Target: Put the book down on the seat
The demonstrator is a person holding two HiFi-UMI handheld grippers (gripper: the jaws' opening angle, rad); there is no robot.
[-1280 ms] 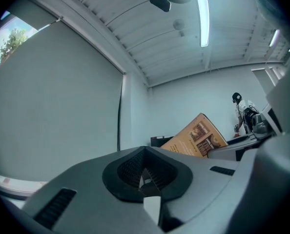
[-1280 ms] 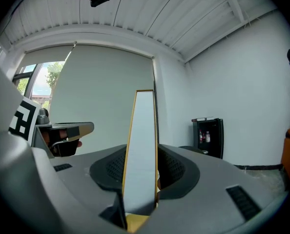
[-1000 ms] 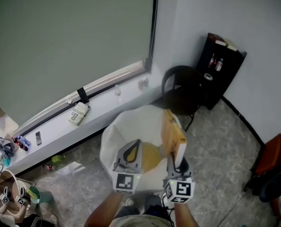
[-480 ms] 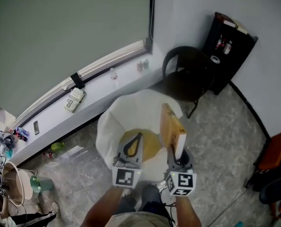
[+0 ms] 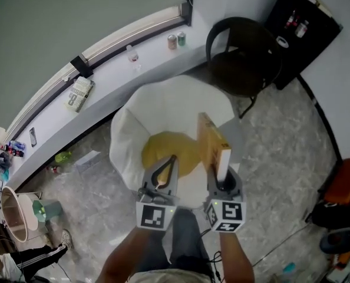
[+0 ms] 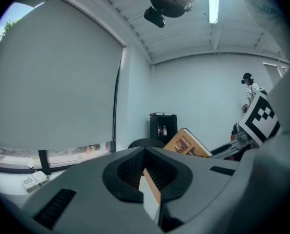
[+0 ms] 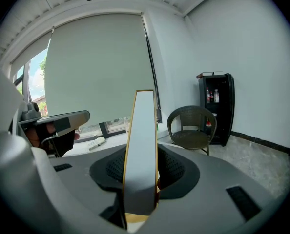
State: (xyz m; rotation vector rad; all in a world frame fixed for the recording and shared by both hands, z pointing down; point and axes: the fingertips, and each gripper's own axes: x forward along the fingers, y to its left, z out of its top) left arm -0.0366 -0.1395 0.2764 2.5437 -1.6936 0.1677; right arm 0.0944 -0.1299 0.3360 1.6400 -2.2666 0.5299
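Note:
An orange-brown book (image 5: 212,145) stands upright on edge in my right gripper (image 5: 221,180), whose jaws are shut on its lower end. In the right gripper view the book's white page edge (image 7: 142,145) rises straight up between the pads. The book hangs over the right side of a white tub chair (image 5: 163,93) with a yellow seat cushion (image 5: 163,151). My left gripper (image 5: 171,160) hovers beside it over the cushion's front, shut and holding nothing. From the left gripper view the book (image 6: 186,144) leans at the right.
A black wicker chair (image 5: 243,55) stands behind the white one, and a black cabinet (image 5: 307,22) sits in the corner. Cans (image 5: 175,40), a bottle (image 5: 132,53) and a box (image 5: 79,93) rest on the white window ledge. An orange object (image 5: 347,181) lies at the right.
Both grippers and the held book have come closer over the white chair, and the view has tipped down. The book stays upright in the right gripper.

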